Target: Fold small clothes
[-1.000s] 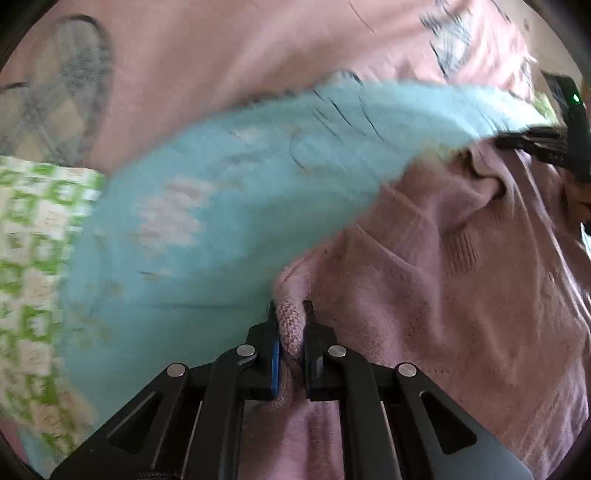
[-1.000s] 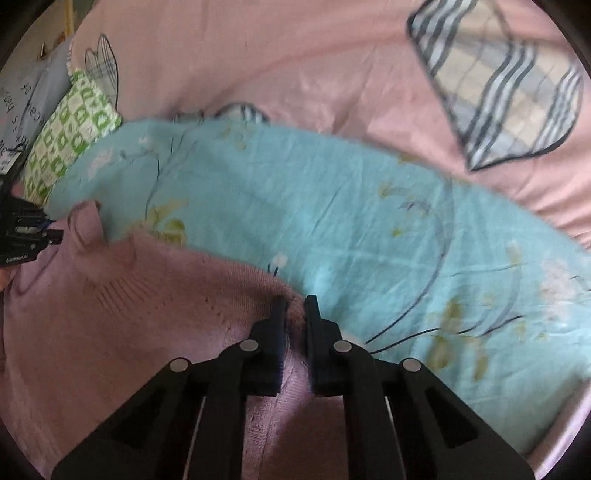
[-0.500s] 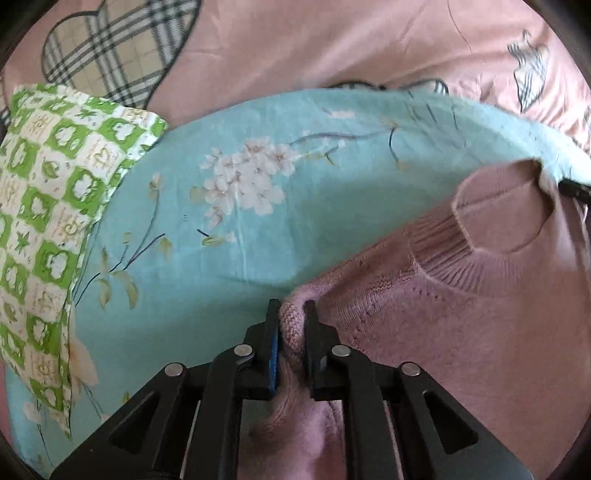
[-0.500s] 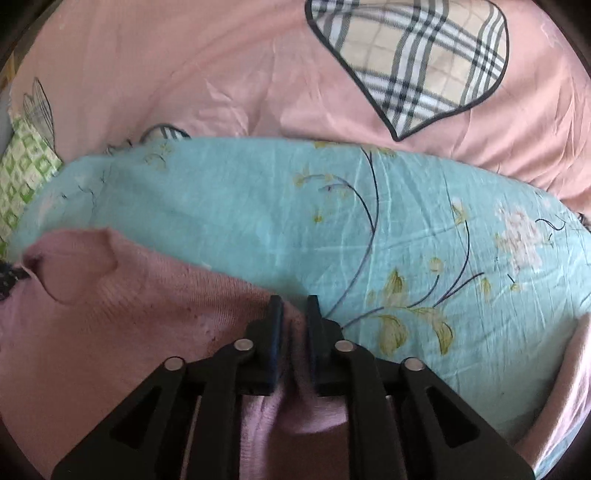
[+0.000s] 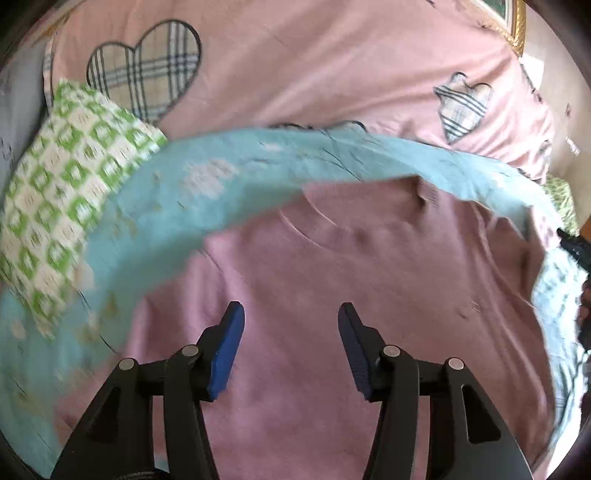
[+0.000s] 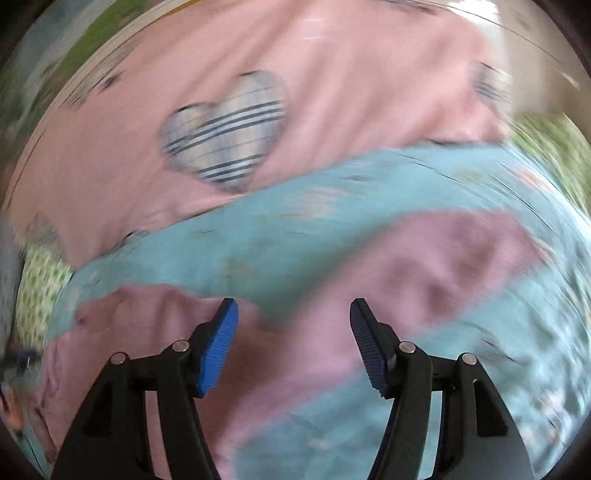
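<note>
A small pink knitted sweater lies spread flat on a turquoise floral cloth, its neckline pointing away from me. My left gripper hovers above the sweater's body; its jaws are opening and nothing is between the blue pads. In the blurred right wrist view the sweater stretches off to the right across the turquoise cloth. My right gripper is above it, jaws opening, with only air between them. The tip of the other gripper shows at the right edge of the left wrist view.
A green and white checked pillow lies to the left of the cloth. Behind it spreads a pink bedcover with plaid heart patches. A gold picture frame sits at the far upper right.
Both grippers have let go of the sweater's knitted edge and their jaws have spread apart. Both have drawn back and up, so the whole sweater now lies flat below them.
</note>
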A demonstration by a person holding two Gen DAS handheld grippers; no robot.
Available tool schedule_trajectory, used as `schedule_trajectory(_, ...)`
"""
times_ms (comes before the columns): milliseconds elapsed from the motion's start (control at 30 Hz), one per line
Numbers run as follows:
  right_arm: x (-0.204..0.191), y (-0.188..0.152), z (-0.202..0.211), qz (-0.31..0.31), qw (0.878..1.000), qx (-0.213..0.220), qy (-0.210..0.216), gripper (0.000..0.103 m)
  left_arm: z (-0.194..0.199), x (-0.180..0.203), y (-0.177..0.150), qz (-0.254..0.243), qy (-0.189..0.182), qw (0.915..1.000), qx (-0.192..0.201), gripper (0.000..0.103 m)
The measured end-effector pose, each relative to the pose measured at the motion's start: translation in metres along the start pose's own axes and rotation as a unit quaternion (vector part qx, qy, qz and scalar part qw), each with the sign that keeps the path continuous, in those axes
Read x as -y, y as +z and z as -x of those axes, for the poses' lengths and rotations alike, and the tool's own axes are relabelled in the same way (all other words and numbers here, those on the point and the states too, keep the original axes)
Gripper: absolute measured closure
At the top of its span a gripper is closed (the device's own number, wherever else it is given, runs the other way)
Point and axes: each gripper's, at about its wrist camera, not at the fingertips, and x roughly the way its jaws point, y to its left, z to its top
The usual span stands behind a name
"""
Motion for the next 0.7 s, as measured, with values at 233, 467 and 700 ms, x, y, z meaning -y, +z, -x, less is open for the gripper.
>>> schedule_trajectory(233, 0.101, 0.000, -0.008, -0.132, 0.991, -0.002, -0.012, 0.039, -0.024, 0.028, -0.045, 0.053, -0.030, 0.9966, -0.055, 0.048)
schedule_trajectory(467, 0.145, 0.020, -0.044, -0.206, 0.978, 0.014, -0.026, 0.039, -0.036, 0.053, -0.082, 0.056, -0.029, 0.9944, -0.085, 0.043)
schedule_trajectory(700, 0.092, 0.042, -0.030, -0.100, 0.994, 0.034, -0.029, 0.093, -0.024, 0.049, -0.101, 0.061, -0.033, 0.9936, -0.088, 0.042)
